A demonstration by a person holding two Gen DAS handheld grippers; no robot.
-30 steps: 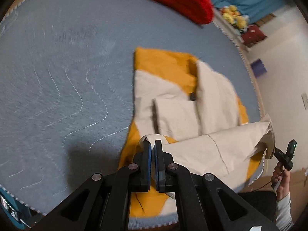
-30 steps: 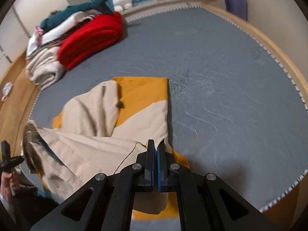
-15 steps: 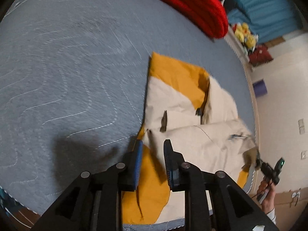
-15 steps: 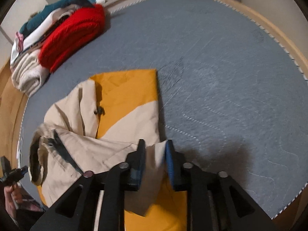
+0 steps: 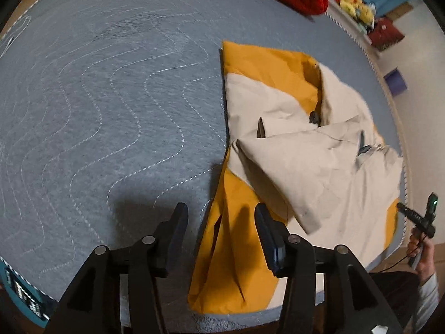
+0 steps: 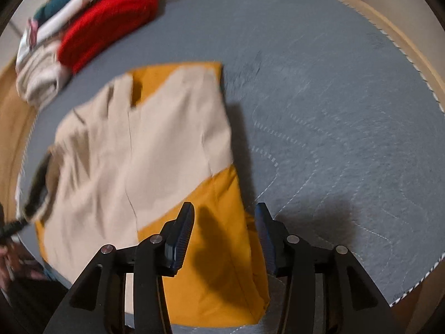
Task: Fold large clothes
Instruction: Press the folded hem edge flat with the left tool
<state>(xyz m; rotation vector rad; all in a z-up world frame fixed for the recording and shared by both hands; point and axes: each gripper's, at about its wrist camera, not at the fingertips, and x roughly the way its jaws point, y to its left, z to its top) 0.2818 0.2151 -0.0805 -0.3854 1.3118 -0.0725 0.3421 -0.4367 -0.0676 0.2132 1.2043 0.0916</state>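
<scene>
A beige and mustard-yellow garment (image 5: 300,150) lies partly folded on the grey quilted pad (image 5: 97,111), its beige upper part laid back over the yellow lower part. My left gripper (image 5: 221,224) hovers over the garment's near left edge, jaws opening, nothing between the pads. In the right wrist view the same garment (image 6: 155,139) lies flat with its yellow hem nearest. My right gripper (image 6: 225,224) stands above that yellow corner, jaws opening, with cloth below them but not pinched. The other hand and its gripper handle (image 5: 420,220) show at the pad's right edge.
A pile of folded clothes with a red knit (image 6: 111,22) on top sits at the pad's far side. Yellow soft toys (image 5: 356,0) and a purple box (image 5: 395,83) lie beyond the pad (image 6: 333,97). A wooden rim (image 6: 411,33) bounds the pad.
Both grippers were shut on the beige fold a second ago. They have let go and their jaws have spread. The lifted beige part now lies down over the garment.
</scene>
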